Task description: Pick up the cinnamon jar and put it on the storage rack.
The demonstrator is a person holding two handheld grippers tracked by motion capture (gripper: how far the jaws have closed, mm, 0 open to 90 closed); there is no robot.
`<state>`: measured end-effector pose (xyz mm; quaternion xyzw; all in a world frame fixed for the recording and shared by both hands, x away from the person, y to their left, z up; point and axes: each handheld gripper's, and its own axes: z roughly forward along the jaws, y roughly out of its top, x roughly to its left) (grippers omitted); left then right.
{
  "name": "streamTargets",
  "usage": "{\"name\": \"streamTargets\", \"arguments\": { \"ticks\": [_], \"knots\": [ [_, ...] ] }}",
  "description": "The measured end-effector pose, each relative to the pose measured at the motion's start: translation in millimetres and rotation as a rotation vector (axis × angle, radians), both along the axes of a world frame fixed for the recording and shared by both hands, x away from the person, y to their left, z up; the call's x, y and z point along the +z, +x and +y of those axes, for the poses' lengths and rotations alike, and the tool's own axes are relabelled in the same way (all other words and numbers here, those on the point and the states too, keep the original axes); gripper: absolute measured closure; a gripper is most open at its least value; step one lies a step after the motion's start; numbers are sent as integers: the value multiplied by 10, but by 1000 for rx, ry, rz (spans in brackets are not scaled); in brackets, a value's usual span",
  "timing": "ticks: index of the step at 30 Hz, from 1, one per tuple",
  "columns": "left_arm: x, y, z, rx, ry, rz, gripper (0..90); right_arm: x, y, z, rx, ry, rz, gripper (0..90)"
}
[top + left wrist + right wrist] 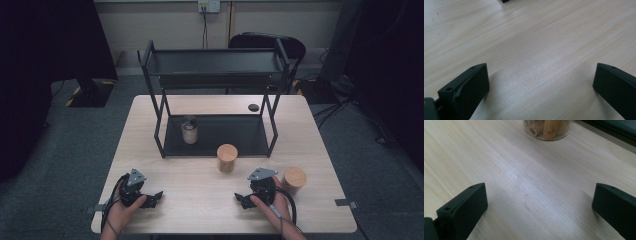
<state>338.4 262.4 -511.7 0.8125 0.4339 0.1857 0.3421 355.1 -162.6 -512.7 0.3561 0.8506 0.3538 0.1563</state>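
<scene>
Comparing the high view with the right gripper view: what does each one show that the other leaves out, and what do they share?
High view alone: the black shelf rack, a dark-lidded jar on its lower shelf, the jar at the table's right edge, the left gripper, both hands. Right gripper view alone: up close, wooden pieces inside a clear jar. Shared: the right gripper, jaws wide open on nothing, and the wooden table.

Bare table (pixel 200 185) between grippers; jar (pixel 226 158) fronts the rack (pixel 215 130).
</scene>
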Motion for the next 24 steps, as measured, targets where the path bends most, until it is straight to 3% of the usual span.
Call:
{"name": "streamTargets", "arguments": {
  "ticks": [11,24],
  "knots": [
    [0,-5,0,0,0,-1,0,5,26,-2,25,-3,4,0],
    [0,-7,1,-1,1,-1,1,56,92,97,31,-47,27,10]
  ]
}}
